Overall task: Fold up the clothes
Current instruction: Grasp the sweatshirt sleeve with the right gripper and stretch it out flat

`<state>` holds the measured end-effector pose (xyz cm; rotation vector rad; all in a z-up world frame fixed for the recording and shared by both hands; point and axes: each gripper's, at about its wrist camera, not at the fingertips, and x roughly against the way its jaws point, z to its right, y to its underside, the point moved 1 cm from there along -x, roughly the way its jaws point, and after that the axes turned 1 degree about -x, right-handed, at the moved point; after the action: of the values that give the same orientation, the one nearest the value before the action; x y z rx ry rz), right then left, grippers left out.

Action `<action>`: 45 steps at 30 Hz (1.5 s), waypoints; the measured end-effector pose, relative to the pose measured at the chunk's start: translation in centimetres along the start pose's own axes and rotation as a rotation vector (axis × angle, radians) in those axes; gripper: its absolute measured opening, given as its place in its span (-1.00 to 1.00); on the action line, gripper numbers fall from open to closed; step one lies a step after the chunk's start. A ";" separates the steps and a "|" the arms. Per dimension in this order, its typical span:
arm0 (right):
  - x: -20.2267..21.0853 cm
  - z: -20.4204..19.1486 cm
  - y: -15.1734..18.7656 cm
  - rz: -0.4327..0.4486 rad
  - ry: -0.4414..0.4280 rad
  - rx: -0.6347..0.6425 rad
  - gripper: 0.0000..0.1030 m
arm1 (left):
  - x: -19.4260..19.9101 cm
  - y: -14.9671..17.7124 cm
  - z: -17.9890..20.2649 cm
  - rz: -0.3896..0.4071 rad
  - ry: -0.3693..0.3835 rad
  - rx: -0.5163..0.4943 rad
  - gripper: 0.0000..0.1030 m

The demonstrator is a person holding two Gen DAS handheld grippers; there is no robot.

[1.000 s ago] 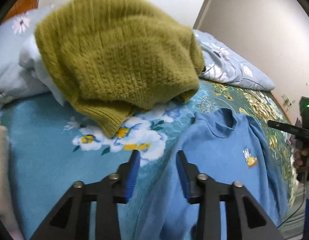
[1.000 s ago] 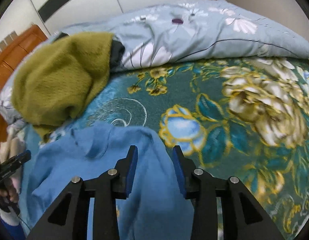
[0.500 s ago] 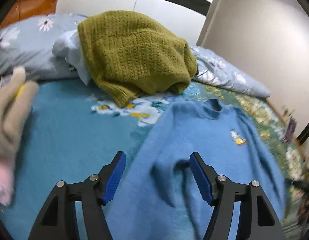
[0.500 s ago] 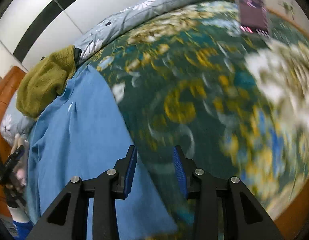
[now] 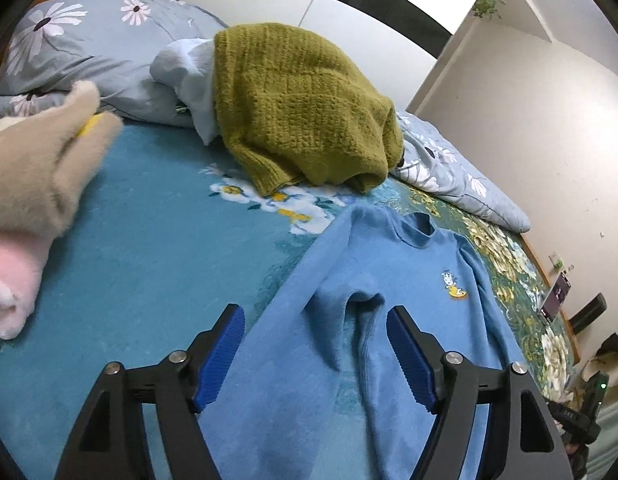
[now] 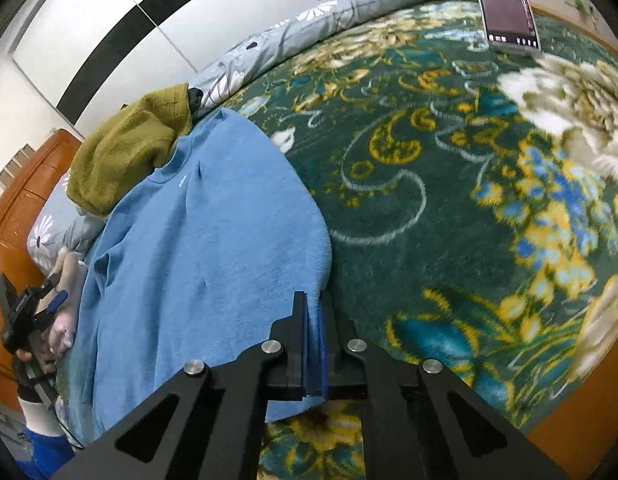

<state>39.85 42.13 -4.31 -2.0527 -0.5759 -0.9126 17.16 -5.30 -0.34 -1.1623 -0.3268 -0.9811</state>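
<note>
Through my left wrist camera I see the left gripper (image 5: pixel 312 354) low in the frame with its blue pads spread wide and still opening, nothing pressed between them, though the blue sweater (image 5: pixel 389 320) lies flat under and beyond the gap; the sweater fills the lower centre and right, its collar toward the middle of the frame and a small cartoon badge (image 5: pixel 453 285) on its chest at right; an olive knitted sweater (image 5: pixel 301 108) is heaped at upper centre over a pale garment (image 5: pixel 193 80), resting against the grey floral pillows (image 5: pixel 81 44) at upper left; a beige and pink folded pile (image 5: pixel 33 200) sits at the left edge, on the teal floral blanket (image 5: pixel 149 248); a phone (image 5: pixel 555 298) stands at the right edge. Through my right wrist camera the right gripper (image 6: pixel 313 340) sits at lower centre with its fingers pressed together, pinching the blue sweater's (image 6: pixel 197 248) edge where the cloth meets the blanket's (image 6: pixel 449 184) dark green part; the sweater runs up the left half toward the olive knit (image 6: pixel 129 152) at upper left; the phone (image 6: pixel 507 8) lies at the upper right; the other gripper (image 6: pixel 25 316), in a hand, shows at the far left edge, too small there for me to judge.
</note>
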 end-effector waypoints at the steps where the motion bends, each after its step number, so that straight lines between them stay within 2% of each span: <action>1: 0.4 0.1 -0.6 0.013 0.023 0.011 -0.92 | 0.2 0.0 -0.1 0.004 -0.006 0.004 0.50; 3: 1.5 0.7 -2.2 0.056 0.081 0.033 -0.92 | 0.4 -0.2 -0.4 0.017 -0.026 0.008 0.50; 6: 3.1 1.8 -5.9 0.128 0.217 0.067 -0.92 | 0.3 -0.2 -0.6 0.024 -0.050 0.008 0.50; 11: 3.3 5.2 -11.9 0.179 0.380 0.038 -0.92 | -0.5 -0.1 -0.9 -0.006 -0.072 0.007 0.50; 16: 1.6 8.7 -14.7 0.162 0.448 -0.045 -0.92 | -0.4 0.2 -1.7 -0.023 -0.120 -0.009 0.50; 19: 0.2 8.7 -14.7 0.131 0.461 -0.036 -0.91 | -0.3 0.8 -2.8 -0.047 -0.148 -0.008 0.50; 23: 0.6 7.2 -14.2 0.152 0.480 0.012 -0.91 | 0.1 2.1 -4.6 -0.086 -0.174 -0.008 0.50; 25: 1.9 6.0 -14.1 0.195 0.493 0.030 -0.72 | 0.4 3.0 -5.4 -0.112 -0.169 0.001 0.50; 26: 2.5 5.5 -14.1 0.216 0.500 0.039 -0.38 | 0.5 3.5 -5.8 -0.127 -0.156 0.009 0.50; 27: 3.2 4.9 -14.0 0.240 0.503 0.049 -0.12 | 0.6 4.0 -6.2 -0.143 -0.143 0.018 0.50; 30: 5.1 1.7 -12.6 0.319 0.444 0.095 -0.08 | 0.7 5.5 -6.8 -0.186 -0.103 0.040 0.50; 35: 4.1 -3.8 -9.3 0.292 0.299 0.215 -0.08 | 0.6 7.0 -6.6 -0.224 -0.034 0.060 0.46; 37: 2.7 -5.5 -7.9 0.261 0.254 0.245 -0.08 | 0.5 7.2 -6.3 -0.234 -0.022 0.057 0.31; 39: 1.4 -7.2 -6.6 0.228 0.212 0.272 -0.08 | 0.4 7.3 -5.9 -0.242 -0.022 0.047 -0.14; 41: 0.1 -8.2 -5.5 0.194 0.189 0.283 -0.08 | 0.1 7.2 -5.6 -0.249 -0.041 0.036 -0.45; 42: -0.6 -8.6 -5.0 0.178 0.178 0.288 -0.08 | 0.0 7.1 -5.6 -0.252 -0.058 0.029 -0.55; 45: -1.9 -9.1 -3.9 0.143 0.159 0.287 -0.08 | -0.1 6.1 -5.3 -0.235 -0.126 -0.017 -0.69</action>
<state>32.40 36.84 -0.04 -1.7231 -0.4407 -0.8468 20.50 -9.56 -6.33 -1.2221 -0.5667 -1.1184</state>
